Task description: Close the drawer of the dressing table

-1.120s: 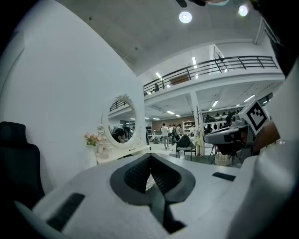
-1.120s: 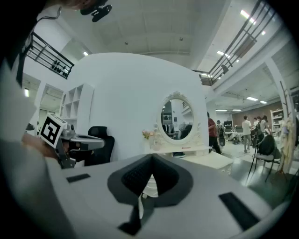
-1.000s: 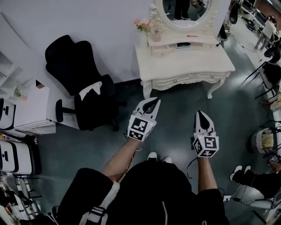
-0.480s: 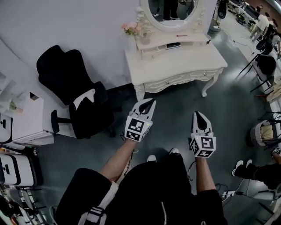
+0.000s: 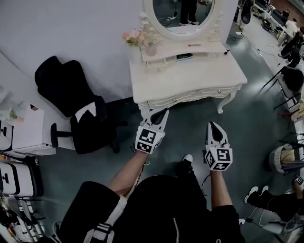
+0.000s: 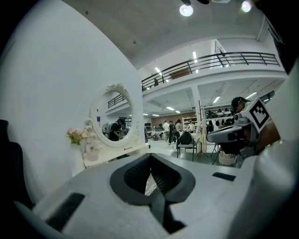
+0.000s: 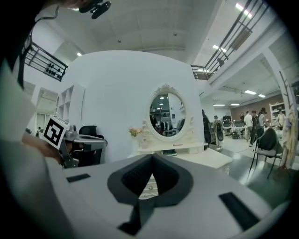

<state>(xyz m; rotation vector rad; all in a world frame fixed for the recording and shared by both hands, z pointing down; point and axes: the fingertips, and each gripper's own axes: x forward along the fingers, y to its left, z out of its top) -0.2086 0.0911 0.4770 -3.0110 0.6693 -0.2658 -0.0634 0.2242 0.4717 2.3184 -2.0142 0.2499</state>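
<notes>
**Both grippers shut and empty, close to the dressing table**

Nearest, the white plastic left gripper (image 5: 163,113), with its black-and-white marker cube, had its black ribbed pads pressed together with nothing between them. The matching right gripper (image 5: 212,124) tapered to the same closed point, also empty. They were held side by side over a smooth, dark grey-green floor (image 5: 256,128), just beyond the person's black shoe (image 5: 184,164).

Just past them stood the cream-white dressing table (image 5: 190,76), with a flat matte top, scalloped carved edges and curved legs. Its drawer (image 5: 192,97) lay in the carved front apron on the near side, marked by small knobs. From above I could not tell how far it stood out.

On the raised shelf at the back lay a dark flat object (image 5: 184,56). Pale pink flowers (image 5: 133,36) stood at the shelf's left end, and an oval mirror (image 5: 183,14) in an ornate white frame rose above it. A padded black office chair (image 5: 73,104) stood to the left, against the plain white wall (image 5: 71,28). To the far right, the open hall held chairs and people.

Compared with a second before, the table sat closer. In the head view the left gripper's tip now overlapped the table's near left corner, where bare floor had separated them.
</notes>
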